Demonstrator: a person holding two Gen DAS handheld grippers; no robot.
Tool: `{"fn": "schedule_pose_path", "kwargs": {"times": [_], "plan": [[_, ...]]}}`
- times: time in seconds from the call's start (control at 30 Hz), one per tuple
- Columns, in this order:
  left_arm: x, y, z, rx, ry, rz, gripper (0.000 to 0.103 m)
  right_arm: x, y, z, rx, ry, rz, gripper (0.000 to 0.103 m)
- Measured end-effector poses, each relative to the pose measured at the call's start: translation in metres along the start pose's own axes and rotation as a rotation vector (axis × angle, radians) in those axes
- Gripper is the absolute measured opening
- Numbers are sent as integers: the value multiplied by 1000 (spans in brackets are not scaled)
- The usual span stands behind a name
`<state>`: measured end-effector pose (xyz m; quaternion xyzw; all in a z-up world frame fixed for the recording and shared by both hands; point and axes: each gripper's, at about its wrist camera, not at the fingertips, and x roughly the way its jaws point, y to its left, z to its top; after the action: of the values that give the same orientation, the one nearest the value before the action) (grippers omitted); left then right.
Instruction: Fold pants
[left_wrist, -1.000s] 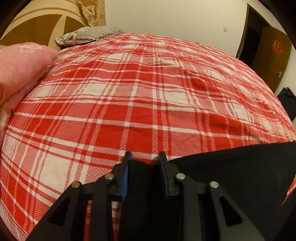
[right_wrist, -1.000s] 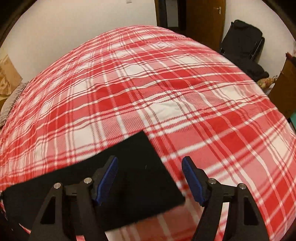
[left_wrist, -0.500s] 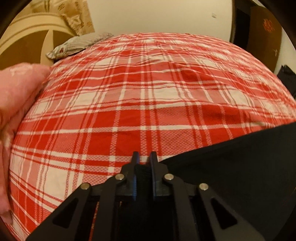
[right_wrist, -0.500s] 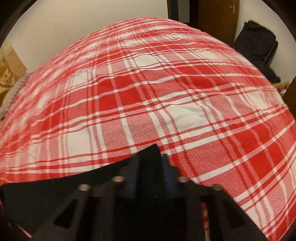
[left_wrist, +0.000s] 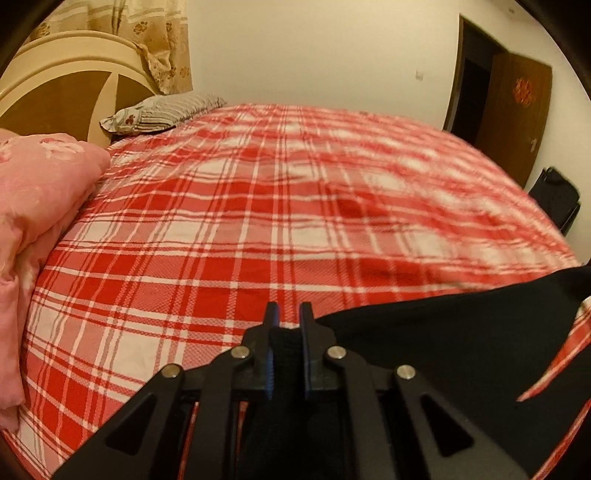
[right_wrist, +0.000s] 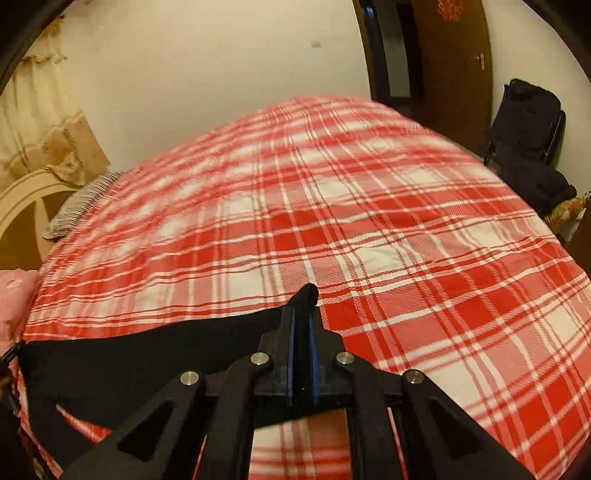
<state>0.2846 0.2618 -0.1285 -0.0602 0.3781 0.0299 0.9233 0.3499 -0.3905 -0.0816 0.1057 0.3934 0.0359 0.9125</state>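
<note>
Bedding fills both views: a pink quilt (left_wrist: 40, 229) is bunched at the far left, a striped pillow (left_wrist: 162, 110) lies by the headboard (left_wrist: 66, 92), and the red plaid bedspread (left_wrist: 258, 221) covers everything else.

The left gripper (left_wrist: 287, 332) has its jaws drawn together on a bunched corner of the black pants (left_wrist: 443, 350). From that corner the cloth runs off to the right, its upper edge sagging a little toward the frame's right rim, where it appears lifted clear of the bedspread.

In the right wrist view the same pants (right_wrist: 147, 350) come in from the left and end in the right gripper (right_wrist: 303, 325), whose jaws are likewise clamped on cloth, with a small nub of fabric poking out beyond the tips. Past it to the right there is only plaid, then a dark chair (right_wrist: 524, 122) by the door (right_wrist: 454, 55).

The relation that matters, then, is that the held edge lies crosswise between the two grippers, its long axis running left to right, each hand pinching one end. Neither hand is nearer to the cloth; both already have it. The rest of the garment hangs or trails below and toward the person, out of sight. Open bedspread lies straight ahead, so the coming move probably carries this edge forward or lowers it evenly, and keeping it taut between the hands should stop the middle from drooping.
</note>
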Motion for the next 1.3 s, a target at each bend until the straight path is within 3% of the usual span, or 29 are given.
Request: {"fn": "schedule_pose_path", "kwargs": {"times": [0.2,0.57,1.0,1.3], "plan": [[-29,7,-10,-56,-52,-80,11,-45,-13,-33,12,-65,43,7],[-77,27,-42,-123,-120,-176,11,-95,-46,-88,57,-98,70,6],[-94,34,-105,-149,-105,-238,11,-129,-77,-135,115,-96,51,6],[-89,29,-146,-64,-57,-200,11,-135,-90,-159,137,-65,20,7]]}}
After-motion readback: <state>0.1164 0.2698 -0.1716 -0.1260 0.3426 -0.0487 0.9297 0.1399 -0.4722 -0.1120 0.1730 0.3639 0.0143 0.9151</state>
